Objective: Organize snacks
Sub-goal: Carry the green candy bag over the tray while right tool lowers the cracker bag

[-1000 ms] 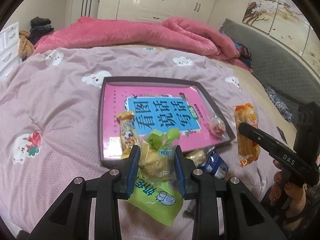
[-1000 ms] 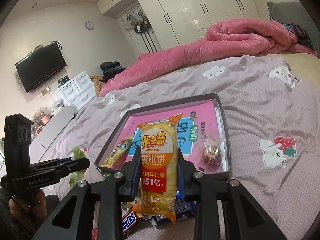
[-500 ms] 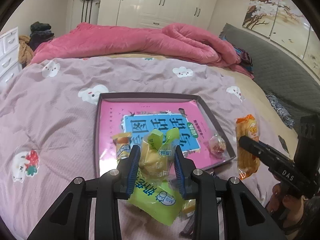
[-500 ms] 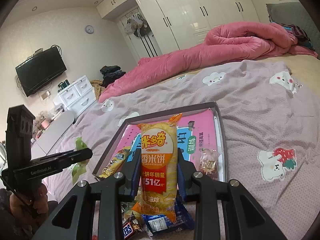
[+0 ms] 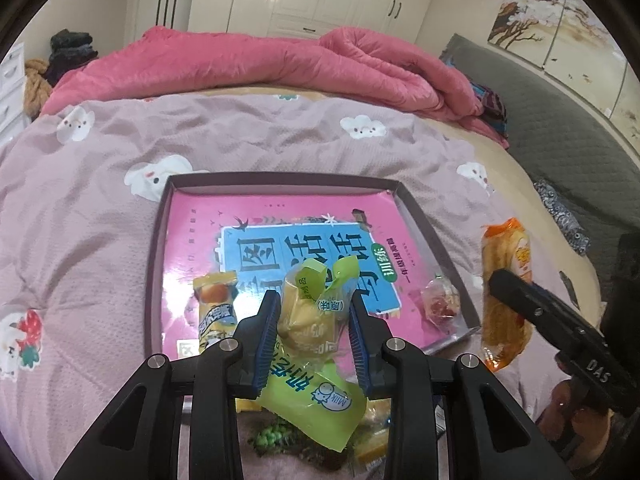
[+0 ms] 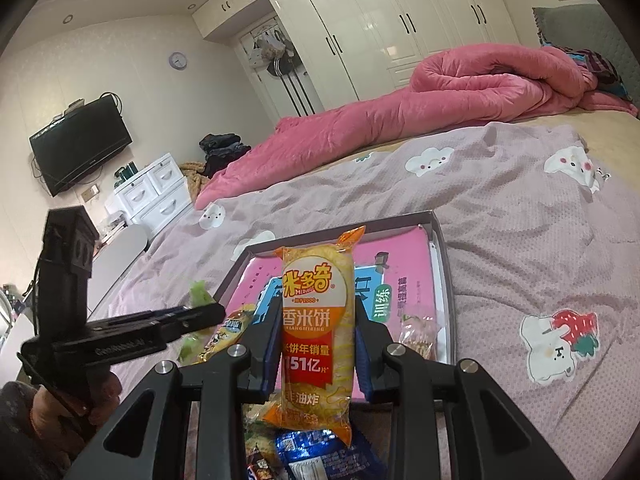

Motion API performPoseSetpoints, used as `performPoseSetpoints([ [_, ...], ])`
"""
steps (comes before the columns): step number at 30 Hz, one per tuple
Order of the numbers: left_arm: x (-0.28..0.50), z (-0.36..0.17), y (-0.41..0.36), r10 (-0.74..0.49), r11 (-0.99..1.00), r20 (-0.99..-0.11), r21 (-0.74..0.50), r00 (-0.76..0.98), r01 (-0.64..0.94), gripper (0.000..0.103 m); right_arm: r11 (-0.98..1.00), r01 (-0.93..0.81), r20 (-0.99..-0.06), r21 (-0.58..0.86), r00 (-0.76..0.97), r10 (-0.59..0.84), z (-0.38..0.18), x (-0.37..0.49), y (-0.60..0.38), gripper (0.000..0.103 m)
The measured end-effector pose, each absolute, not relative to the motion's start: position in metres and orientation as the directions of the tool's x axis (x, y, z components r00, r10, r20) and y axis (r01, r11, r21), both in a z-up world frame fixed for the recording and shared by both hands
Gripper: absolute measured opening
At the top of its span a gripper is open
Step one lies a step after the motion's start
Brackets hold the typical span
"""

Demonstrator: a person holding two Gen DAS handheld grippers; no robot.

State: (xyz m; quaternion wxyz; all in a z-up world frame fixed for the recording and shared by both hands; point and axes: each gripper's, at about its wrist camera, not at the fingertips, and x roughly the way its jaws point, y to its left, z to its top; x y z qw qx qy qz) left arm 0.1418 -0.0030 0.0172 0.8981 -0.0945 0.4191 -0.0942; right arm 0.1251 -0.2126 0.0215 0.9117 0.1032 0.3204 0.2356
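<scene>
A lilac bedspread point(image 5: 80, 208) covers the bed, and on it sits a shallow dark tray point(image 5: 158, 240) lined with a pink book point(image 5: 200, 232). Over the tray's near edge, the left gripper point(image 5: 314, 324) pinches a green milk-candy bag point(image 5: 316, 364) between its blue pads. Beside it, the right gripper point(image 6: 316, 344) clamps an upright orange rice-cracker pack point(image 6: 318, 332); a small yellow snack bar point(image 5: 216, 308) and a clear-wrapped sweet point(image 5: 440, 304) lie in the tray.

Bedroom here: a wide bed point(image 6: 520, 208) under a mauve sheet with cartoon animals, a pink duvet point(image 6: 420, 112) heaped along its far side. Glossy white wardrobes point(image 6: 380, 28) fill the back wall (clothes hang beside them). A black TV point(image 6: 80, 144) and round clock point(image 6: 177, 60) hang over white drawers point(image 6: 154, 192). Grey headboard point(image 5: 560, 128), blossom painting point(image 5: 560, 36) above.
</scene>
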Motion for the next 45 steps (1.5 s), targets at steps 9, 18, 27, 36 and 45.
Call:
performPoseSetpoints([
  [9, 0.160, 0.004, -0.011, -0.222, 0.973, -0.760, -0.216, 0.611, 0.084, 0.034, 0.867, -0.356, -0.538, 0.347, 0.682, 0.495, 0.019, 0.137, -0.212, 0.031],
  [18, 0.172, -0.010, -0.016, -0.210, 0.976, -0.783, -0.201, 0.585, 0.080, 0.034, 0.876, -0.351, -0.554, 0.332, 0.679, 0.482, 0.014, 0.150, -0.207, 0.031],
  [27, 0.182, -0.020, -0.014, -0.198, 0.979, -0.796, -0.195, 0.572, 0.066, 0.034, 0.883, -0.348, -0.590, 0.314, 0.658, 0.468, 0.003, 0.163, -0.195, 0.031],
  [36, 0.191, -0.030, -0.017, -0.191, 0.980, -0.806, -0.191, 0.560, 0.060, 0.034, 0.888, -0.338, -0.639, 0.313, 0.616, 0.460, -0.015, 0.177, -0.187, 0.031],
  [45, 0.195, -0.038, -0.022, -0.191, 0.981, -0.816, -0.181, 0.546, 0.073, 0.034, 0.889, -0.353, -0.685, 0.292, 0.571, 0.452, -0.030, 0.180, -0.177, 0.031],
])
